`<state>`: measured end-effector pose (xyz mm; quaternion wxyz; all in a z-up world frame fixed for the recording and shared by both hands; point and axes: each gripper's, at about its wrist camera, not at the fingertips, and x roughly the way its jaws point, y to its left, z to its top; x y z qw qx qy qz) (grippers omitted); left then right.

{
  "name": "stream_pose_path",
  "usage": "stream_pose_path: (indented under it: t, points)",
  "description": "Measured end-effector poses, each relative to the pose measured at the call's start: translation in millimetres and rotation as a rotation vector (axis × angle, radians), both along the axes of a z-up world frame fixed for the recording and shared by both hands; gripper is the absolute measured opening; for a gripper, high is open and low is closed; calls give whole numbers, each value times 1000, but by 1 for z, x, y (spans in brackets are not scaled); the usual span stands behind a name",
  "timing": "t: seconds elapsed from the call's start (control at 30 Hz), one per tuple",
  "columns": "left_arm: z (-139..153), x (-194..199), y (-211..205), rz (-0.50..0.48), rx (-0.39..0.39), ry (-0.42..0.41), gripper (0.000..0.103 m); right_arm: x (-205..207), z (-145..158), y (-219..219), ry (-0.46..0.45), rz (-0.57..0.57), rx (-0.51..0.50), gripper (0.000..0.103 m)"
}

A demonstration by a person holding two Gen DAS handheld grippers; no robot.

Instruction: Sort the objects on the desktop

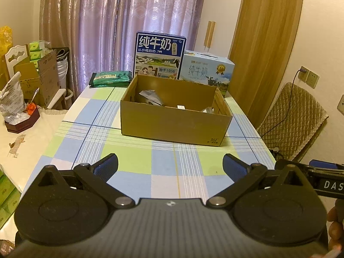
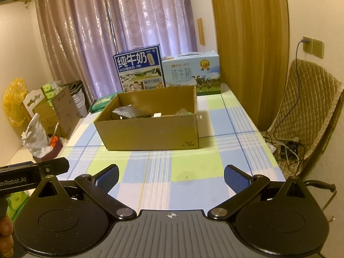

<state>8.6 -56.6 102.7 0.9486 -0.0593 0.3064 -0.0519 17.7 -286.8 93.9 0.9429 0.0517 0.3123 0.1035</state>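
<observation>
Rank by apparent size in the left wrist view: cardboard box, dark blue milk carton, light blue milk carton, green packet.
1. cardboard box, also nearest
2. dark blue milk carton
3. light blue milk carton, partly hidden
4. green packet

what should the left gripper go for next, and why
Probably reach the left gripper forward-left toward the green packet, seemingly the one loose item outside the cardboard box. Both grippers are open and empty, and the right gripper sits farther from it.
</observation>
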Motion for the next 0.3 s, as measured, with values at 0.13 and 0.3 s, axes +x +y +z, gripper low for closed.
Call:
stream_pose_path:
  t: [0.13, 0.3]
  points:
    - [-1, -3, 0, -9, -2, -29, 102, 0, 0, 0, 1, 0, 0, 101]
    - [-2, -2, -1, -3, 2, -35, 102, 1, -1, 0, -1, -4, 2, 101]
